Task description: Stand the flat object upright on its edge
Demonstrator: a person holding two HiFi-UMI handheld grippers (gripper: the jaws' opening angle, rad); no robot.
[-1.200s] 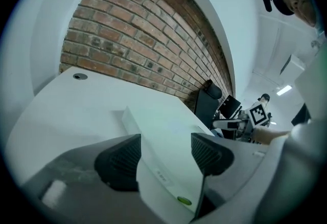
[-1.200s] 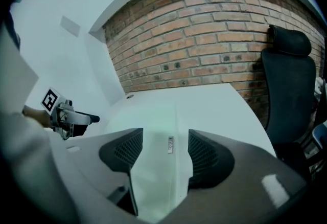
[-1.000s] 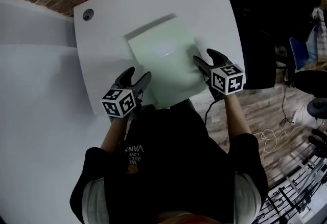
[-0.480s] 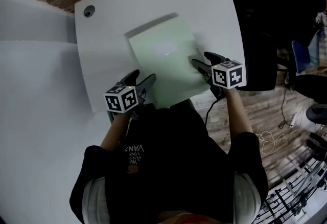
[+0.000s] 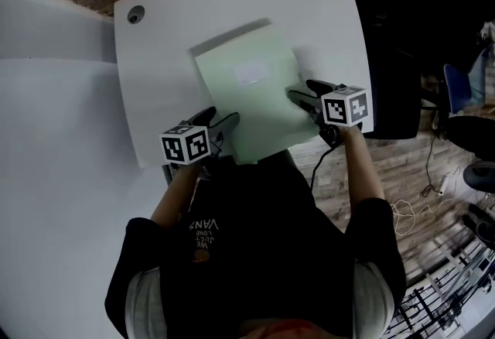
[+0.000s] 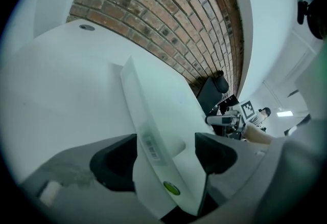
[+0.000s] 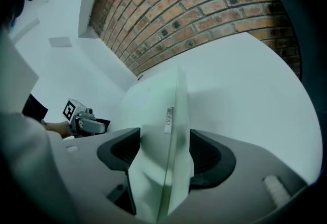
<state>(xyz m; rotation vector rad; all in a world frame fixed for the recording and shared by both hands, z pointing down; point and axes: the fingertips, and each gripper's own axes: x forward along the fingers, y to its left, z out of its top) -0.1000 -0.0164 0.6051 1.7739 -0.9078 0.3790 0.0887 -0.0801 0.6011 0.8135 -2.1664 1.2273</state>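
Both clamp opposite side edges of the flat panel, left gripper and right gripper; I judge it light, stiff, slippery

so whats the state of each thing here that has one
flat object: lying roughly flat on the table, not yet upright, held near both near corners
left gripper: jaws shut on the flat object's near left corner
right gripper: jaws shut on the flat object's right edge
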